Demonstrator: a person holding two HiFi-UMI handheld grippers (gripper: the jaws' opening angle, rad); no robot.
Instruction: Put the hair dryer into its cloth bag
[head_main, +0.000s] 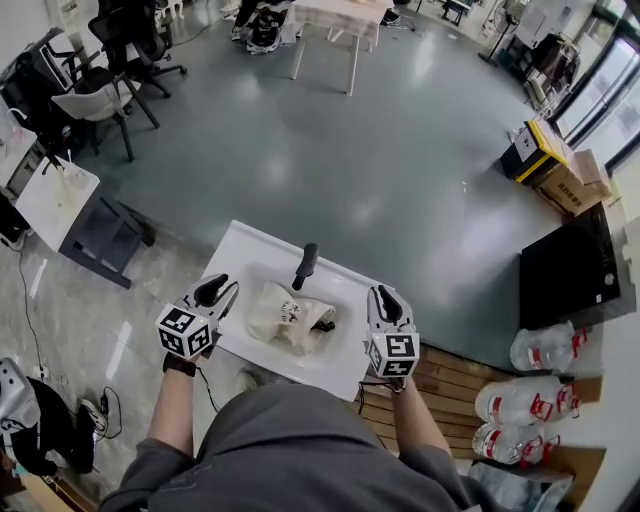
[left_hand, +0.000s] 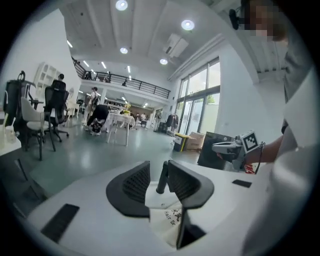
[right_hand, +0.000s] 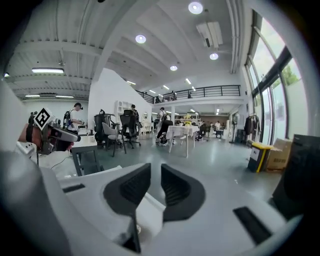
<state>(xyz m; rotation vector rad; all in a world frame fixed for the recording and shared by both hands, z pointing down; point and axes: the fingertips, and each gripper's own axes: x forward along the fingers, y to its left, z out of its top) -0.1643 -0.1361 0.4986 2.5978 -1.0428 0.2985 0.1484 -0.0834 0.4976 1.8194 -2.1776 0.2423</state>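
Left gripper (head_main: 222, 290) and right gripper (head_main: 383, 297) hang over the table's near edge, ribbed black jaws slightly apart, gripping nothing. Between them lies the crumpled cream cloth bag (head_main: 285, 318); the hair dryer (head_main: 305, 266) protrudes from its far side. Smooth white table (head_main: 250, 250); open glossy grey floor (head_main: 330, 160) beyond.

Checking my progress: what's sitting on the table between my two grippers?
In the head view, the cloth bag lies between them, with the hair dryer handle poking out.
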